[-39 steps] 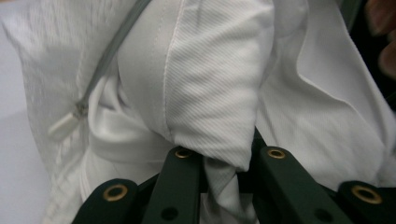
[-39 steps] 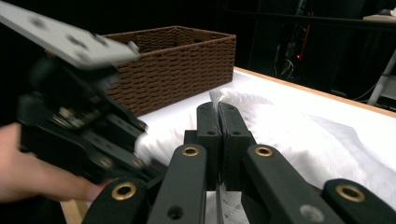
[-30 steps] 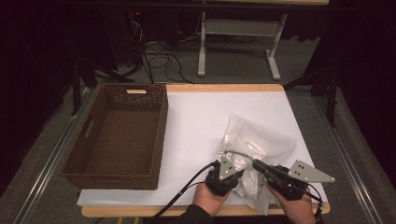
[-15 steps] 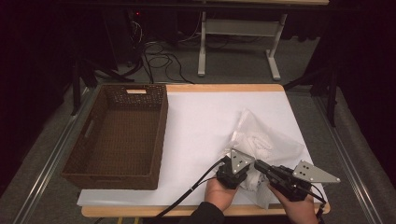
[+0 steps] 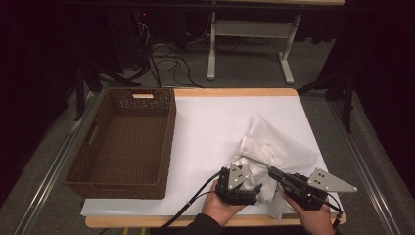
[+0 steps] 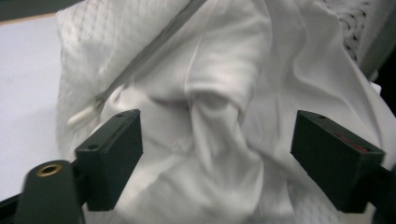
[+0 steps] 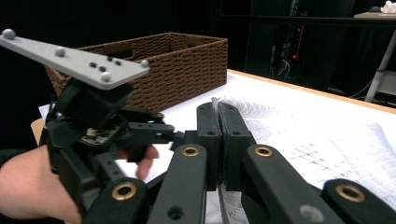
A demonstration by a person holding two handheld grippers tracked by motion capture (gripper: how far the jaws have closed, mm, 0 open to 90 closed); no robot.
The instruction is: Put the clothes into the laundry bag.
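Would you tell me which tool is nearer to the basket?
Left. The left tool sits between the basket and the right tool, open over the white cloth; the right tool is farther away, shut on the cloth's edge.

This looks like a lab or recording studio rather than a home; the tabletop (image 5: pixel 235 105) wears a plain white sheet and stands among black drapes; loose cables (image 5: pixel 166 63) snake over grey carpet behind it; dark equipment with a small red light (image 5: pixel 144 14) sits beyond; a white metal stand (image 5: pixel 249 49) and side rails (image 5: pixel 44 181) complete the rig.
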